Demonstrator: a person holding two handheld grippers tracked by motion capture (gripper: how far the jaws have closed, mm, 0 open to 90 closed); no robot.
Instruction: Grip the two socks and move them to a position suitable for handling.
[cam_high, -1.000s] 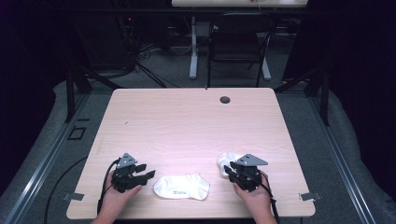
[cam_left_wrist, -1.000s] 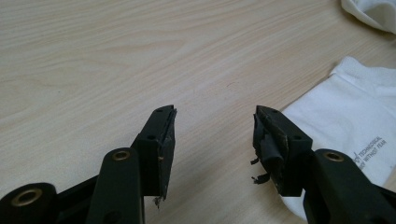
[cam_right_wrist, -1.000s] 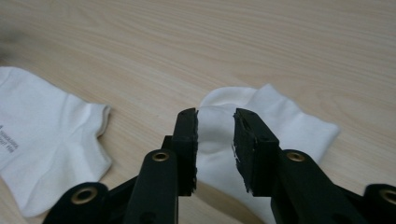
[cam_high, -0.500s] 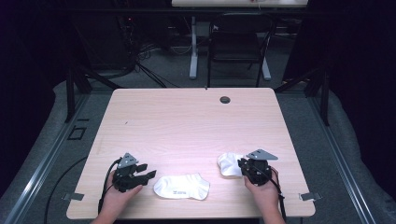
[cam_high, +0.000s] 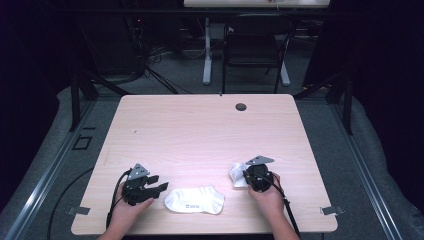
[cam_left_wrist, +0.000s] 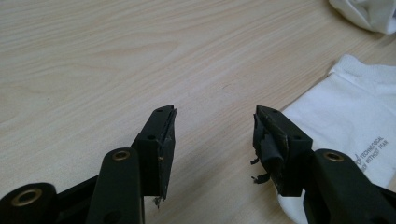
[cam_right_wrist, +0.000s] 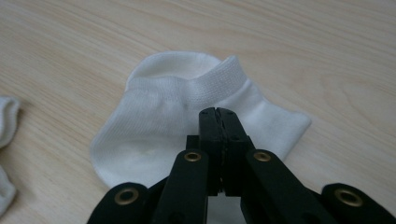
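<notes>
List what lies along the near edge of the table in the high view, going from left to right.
left gripper with its jaws apart → flat white sock → crumpled white sock → right gripper, its jaws having just closed at that sock.

— What is lying on the table?

— Two white ankle socks. The flat sock (cam_high: 195, 200) is lying spread out near the front edge, toe end pointing right, with small grey printed lettering showing on its upper face. In the left gripper view its ribbed cuff edge is sitting just beside the right-hand black jaw.

— And the other?

— The bunched sock (cam_high: 238, 174) is lying to the right, a little farther back, well apart from the first. In the right gripper view it is resting with its ribbed cuff (cam_right_wrist: 210, 81) folded up and facing away, the heel pocket rounding out behind it, the fabric slightly rumpled.
</notes>
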